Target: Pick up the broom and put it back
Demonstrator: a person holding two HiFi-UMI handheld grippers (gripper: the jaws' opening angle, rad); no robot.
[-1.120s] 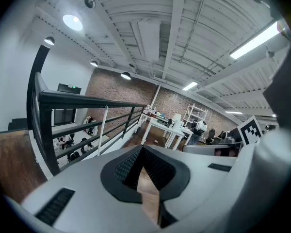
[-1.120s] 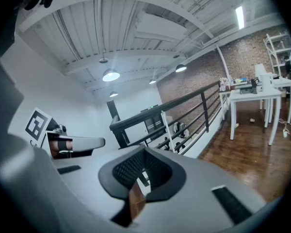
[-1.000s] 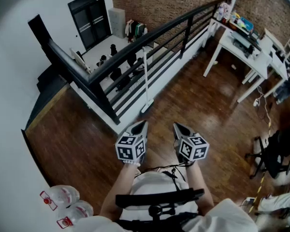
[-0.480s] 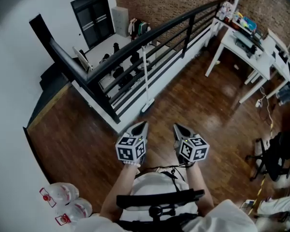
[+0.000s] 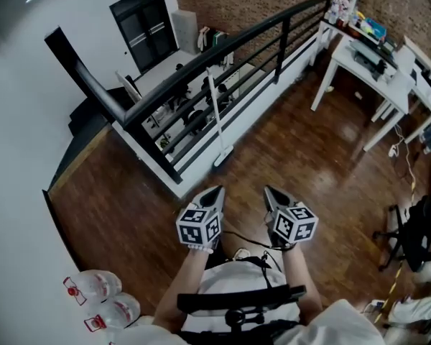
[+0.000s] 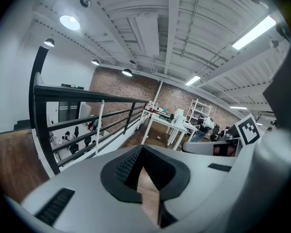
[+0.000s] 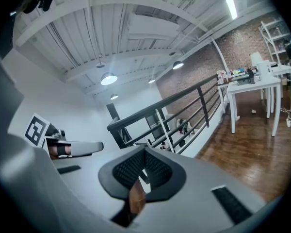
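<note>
Bare wooden floor lies open at frame centre. The black railing, with the broom leaning on it, bars the upper left; a white surface blocks the upper right.

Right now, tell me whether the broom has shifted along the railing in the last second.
No. The broom leans at the same spot on the black railing, head on the floor.

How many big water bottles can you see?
2. One bottle lies by the wall at lower left; the second bottle lies right beside it. Others may be hidden.
</note>
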